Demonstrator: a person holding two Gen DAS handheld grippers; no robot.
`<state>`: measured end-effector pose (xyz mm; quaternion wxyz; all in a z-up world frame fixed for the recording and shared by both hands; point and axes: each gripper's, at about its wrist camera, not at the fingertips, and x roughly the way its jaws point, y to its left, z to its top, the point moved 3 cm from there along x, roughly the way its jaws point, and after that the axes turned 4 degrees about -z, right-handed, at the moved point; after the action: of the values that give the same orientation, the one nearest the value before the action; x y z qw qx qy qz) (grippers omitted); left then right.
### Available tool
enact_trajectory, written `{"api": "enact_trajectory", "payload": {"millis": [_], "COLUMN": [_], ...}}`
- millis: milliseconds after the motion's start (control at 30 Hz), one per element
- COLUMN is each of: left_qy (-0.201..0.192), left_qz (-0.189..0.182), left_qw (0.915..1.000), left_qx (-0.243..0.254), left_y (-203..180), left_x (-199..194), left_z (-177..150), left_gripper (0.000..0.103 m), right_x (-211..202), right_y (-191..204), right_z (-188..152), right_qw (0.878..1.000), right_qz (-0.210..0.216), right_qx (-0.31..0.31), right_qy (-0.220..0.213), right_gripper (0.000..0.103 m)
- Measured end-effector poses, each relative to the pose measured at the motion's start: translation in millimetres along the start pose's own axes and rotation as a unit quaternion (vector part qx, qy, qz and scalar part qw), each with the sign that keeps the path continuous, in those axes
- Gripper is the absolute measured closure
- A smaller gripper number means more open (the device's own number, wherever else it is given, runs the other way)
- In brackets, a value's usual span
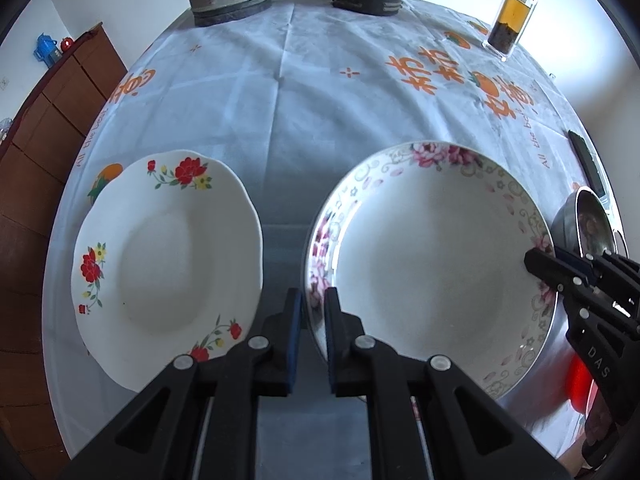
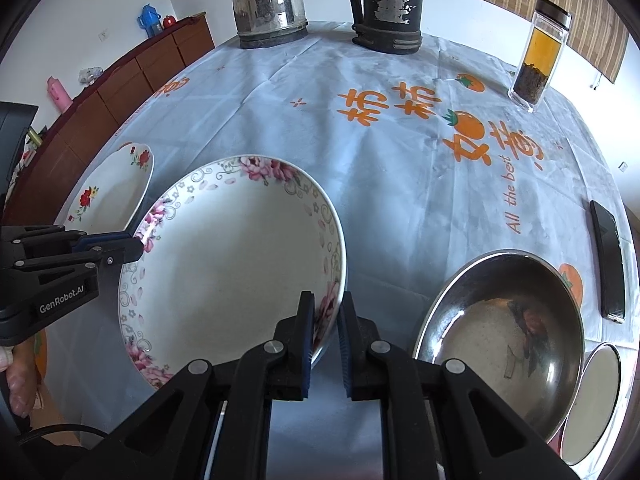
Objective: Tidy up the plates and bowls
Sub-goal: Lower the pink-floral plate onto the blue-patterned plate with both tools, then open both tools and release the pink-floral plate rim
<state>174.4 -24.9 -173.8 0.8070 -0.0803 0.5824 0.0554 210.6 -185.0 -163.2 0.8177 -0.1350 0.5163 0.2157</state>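
Note:
A large white bowl with a pink flower rim (image 1: pixel 432 256) (image 2: pixel 236 256) is held between both grippers. My left gripper (image 1: pixel 313 312) is shut on its left rim; it also shows in the right wrist view (image 2: pixel 132 246). My right gripper (image 2: pixel 326 316) is shut on its right rim; it also shows in the left wrist view (image 1: pixel 536 264). A white plate with red flowers (image 1: pixel 168 264) (image 2: pixel 112 188) lies on the table to the left. A steel bowl (image 2: pixel 504 332) (image 1: pixel 588 220) sits to the right, with a smaller steel dish (image 2: pixel 592 400) beside it.
The table has a white cloth with orange print (image 2: pixel 400 152). At the back stand a steel kettle (image 2: pixel 270 4), a black thermos jug (image 2: pixel 386 8) and a glass tea bottle (image 2: pixel 538 56). A black phone (image 2: pixel 608 256) lies at the right edge. A wooden cabinet (image 2: pixel 120 80) stands left.

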Motion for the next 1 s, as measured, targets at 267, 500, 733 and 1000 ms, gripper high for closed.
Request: {"api": "enact_trajectory", "payload": {"millis": [267,500,733,1000], "left_qy": [0.000,-0.002,-0.005,-0.011], "left_qz": [-0.007,-0.009,-0.012,-0.014], "left_qw": [0.9999,0.9999,0.9998,0.9996], "left_qx": [-0.008,-0.009,-0.014,-0.021], "left_y": [1.9,1.8,1.7,2.6], "left_x": [-1.0,-2.3,-4.5,-9.5], "left_z": [0.0,0.1,0.0,-1.2], "left_gripper": [0.088,0.087,0.087,0.063], "right_x": [0.2,0.2,0.2,0.7], "right_y": [0.1,2.0,6.1,10.3], "right_z": [0.3,0.4,-0.7,-0.5], "right_qw": [1.000,1.000,0.999,0.998], "right_qz": [0.000,-0.007,-0.017,-0.034], "right_qx": [0.000,-0.014,-0.027,-0.052], "right_qy": [0.000,-0.002,-0.005,-0.008], "right_gripper": [0.091,0.090,0.090,0.087]}}
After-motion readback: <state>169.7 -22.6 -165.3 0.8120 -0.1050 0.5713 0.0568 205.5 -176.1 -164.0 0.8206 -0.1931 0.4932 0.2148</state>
